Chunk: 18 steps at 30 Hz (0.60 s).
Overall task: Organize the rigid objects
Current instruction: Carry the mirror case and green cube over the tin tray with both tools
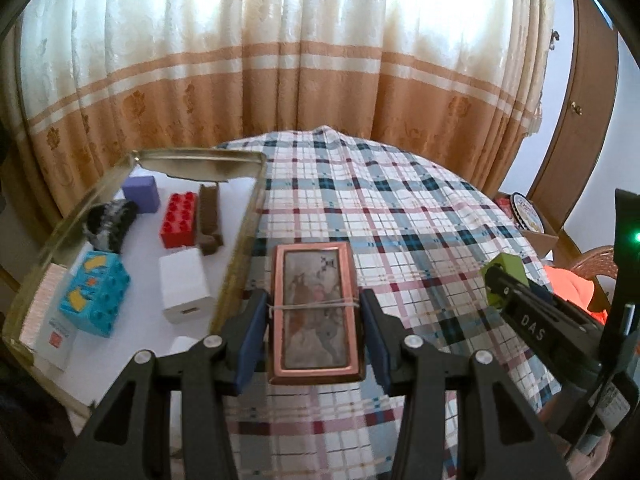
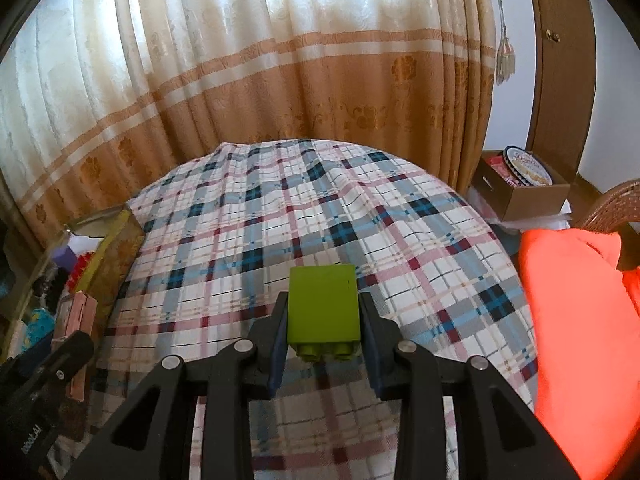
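My left gripper (image 1: 314, 320) is shut on a flat copper-rimmed tin case (image 1: 314, 308) with a rubber band round it, held above the plaid cloth just right of the gold tray (image 1: 236, 256). The tray holds a purple block (image 1: 141, 193), a red brick (image 1: 179, 220), a brown piece (image 1: 209, 220), a white box (image 1: 185, 286), a blue brick (image 1: 96, 294) and a dark fuzzy thing (image 1: 108, 224). My right gripper (image 2: 324, 320) is shut on a green brick (image 2: 324, 308), studs toward the camera, above the cloth. The green brick also shows in the left wrist view (image 1: 505, 276).
A plaid cloth (image 2: 320, 208) covers the table. A curtain (image 1: 280, 72) hangs behind it. An orange cloth (image 2: 576, 328) lies at the right on a wicker chair. A cardboard box (image 2: 528, 192) with a round tin stands at the far right. A wooden door (image 2: 560, 80) stands behind.
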Each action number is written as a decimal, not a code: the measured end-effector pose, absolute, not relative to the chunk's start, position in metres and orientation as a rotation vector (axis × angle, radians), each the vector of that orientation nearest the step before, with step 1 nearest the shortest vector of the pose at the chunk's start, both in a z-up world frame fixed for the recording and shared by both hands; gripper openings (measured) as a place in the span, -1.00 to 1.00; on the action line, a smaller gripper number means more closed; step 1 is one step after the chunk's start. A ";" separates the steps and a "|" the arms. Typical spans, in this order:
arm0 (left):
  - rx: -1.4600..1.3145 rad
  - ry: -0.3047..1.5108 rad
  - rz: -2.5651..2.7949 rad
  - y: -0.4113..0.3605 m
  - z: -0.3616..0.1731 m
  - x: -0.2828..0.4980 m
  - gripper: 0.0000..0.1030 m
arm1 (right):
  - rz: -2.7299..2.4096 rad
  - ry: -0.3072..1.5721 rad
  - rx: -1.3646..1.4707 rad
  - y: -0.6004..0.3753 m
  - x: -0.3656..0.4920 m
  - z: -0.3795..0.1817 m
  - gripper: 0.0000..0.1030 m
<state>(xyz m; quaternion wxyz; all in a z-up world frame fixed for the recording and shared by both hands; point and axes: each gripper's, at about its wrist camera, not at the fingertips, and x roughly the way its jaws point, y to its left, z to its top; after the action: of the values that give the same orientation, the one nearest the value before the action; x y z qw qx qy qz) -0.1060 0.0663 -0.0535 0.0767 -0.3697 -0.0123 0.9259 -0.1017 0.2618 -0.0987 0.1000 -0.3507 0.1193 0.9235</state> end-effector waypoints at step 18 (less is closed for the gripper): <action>-1.083 -0.087 2.841 0.018 -0.033 -0.096 -0.11 | 2.928 0.371 -0.989 0.187 -0.084 -0.053 -0.32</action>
<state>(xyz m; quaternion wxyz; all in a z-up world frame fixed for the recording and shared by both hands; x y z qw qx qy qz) -0.0957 0.0177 -0.0328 0.0498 -0.3557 -0.0286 0.9328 -0.0845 0.1870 -0.0527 0.0142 -0.3177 0.1190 0.9406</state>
